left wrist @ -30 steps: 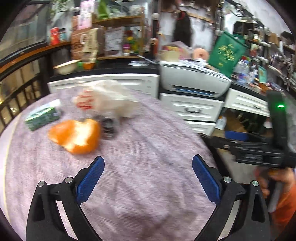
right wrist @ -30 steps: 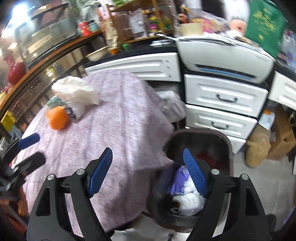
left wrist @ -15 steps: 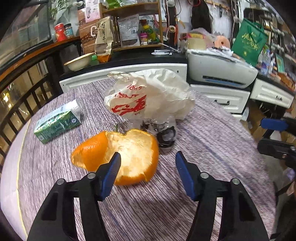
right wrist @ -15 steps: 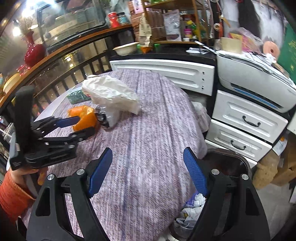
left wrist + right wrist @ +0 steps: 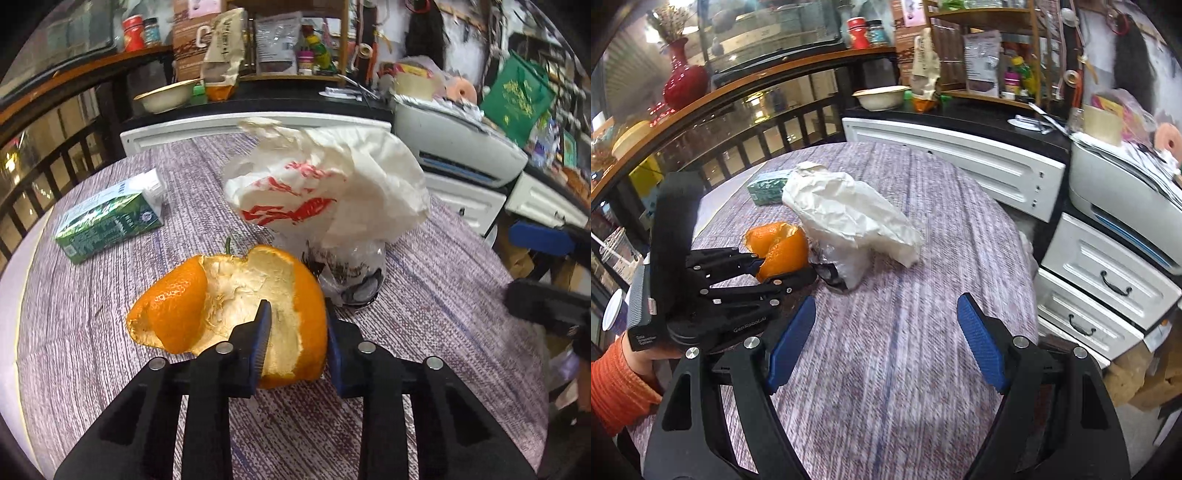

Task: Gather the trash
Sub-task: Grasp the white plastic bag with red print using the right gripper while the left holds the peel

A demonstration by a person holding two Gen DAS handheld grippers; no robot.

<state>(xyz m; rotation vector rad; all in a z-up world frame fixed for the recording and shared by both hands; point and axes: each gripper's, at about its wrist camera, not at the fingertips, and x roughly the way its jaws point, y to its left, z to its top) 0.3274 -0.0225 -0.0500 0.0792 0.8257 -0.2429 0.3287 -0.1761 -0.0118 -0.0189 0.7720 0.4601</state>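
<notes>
An orange peel (image 5: 221, 299) lies on the purple tablecloth (image 5: 424, 295). My left gripper (image 5: 295, 332) is shut on the peel's right flap, one finger inside the peel and one outside. The peel (image 5: 783, 247) and the left gripper (image 5: 786, 267) also show in the right wrist view. Behind the peel lie a crumpled white plastic bag with red print (image 5: 325, 188), a clear wrapper with dark contents (image 5: 351, 269) and a green carton (image 5: 110, 218). My right gripper (image 5: 886, 336) is open and empty above the table, right of the left gripper.
White drawers (image 5: 1100, 284) and a printer (image 5: 1126, 192) stand right of the table. A dark counter (image 5: 258, 99) with a bowl (image 5: 166, 96) and shelves runs behind. A railing (image 5: 757, 140) curves at the left.
My left gripper moved forward to the orange peel and closed on its right flap. My right gripper swung left from over the trash bin to above the table.
</notes>
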